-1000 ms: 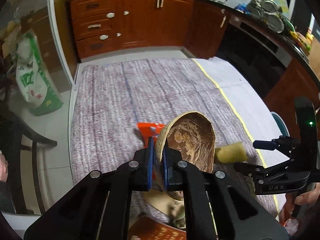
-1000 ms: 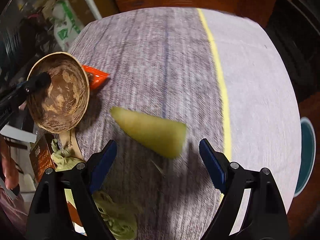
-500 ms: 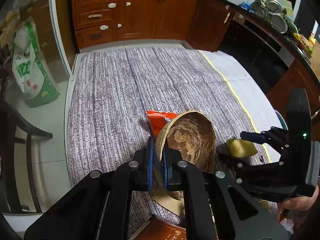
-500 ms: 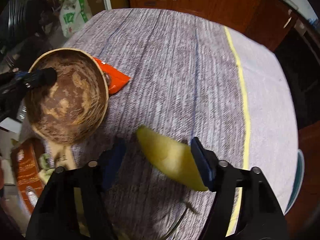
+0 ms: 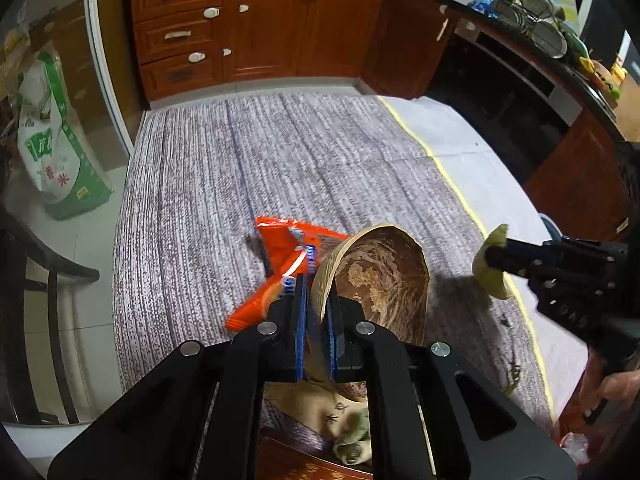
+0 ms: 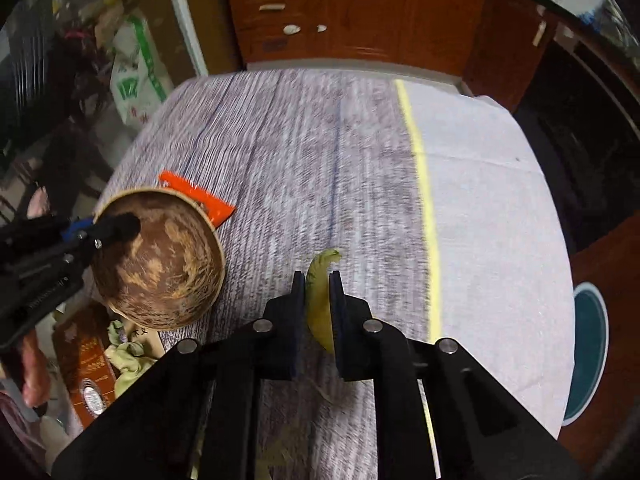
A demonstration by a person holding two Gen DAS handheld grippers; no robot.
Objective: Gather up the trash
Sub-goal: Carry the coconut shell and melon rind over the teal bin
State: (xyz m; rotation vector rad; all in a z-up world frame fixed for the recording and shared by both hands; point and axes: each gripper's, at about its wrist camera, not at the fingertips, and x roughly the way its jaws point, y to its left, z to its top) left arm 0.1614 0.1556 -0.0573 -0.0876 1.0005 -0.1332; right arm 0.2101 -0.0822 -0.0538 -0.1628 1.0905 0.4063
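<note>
While the right gripper (image 6: 317, 280) pinches a yellow-green peel (image 6: 320, 304) between its two fingers, that peel hangs off the cloth, just to the right of the bowl as the left wrist camera sees it. From that camera the peel (image 5: 493, 264) shows curled around the tips of the right gripper (image 5: 494, 258).

A brown bowl (image 5: 384, 276), rough and streaked inside, is tipped up on edge with its rim clamped between the blue-padded fingers of the left gripper (image 5: 316, 300); in the right wrist view the same bowl (image 6: 160, 268) sits at the left with the left gripper (image 6: 116, 228) on its rim.

Just behind the bowl and partly hidden by it lies an orange wrapper (image 5: 288, 256) on the striped cloth (image 5: 248, 168). Below the bowl, near the cloth's front edge, sit crumpled greenish scraps (image 6: 128, 356) and a reddish-brown packet (image 6: 86, 364). Well beyond the bowl stand wooden cabinets (image 5: 260, 24).
</note>
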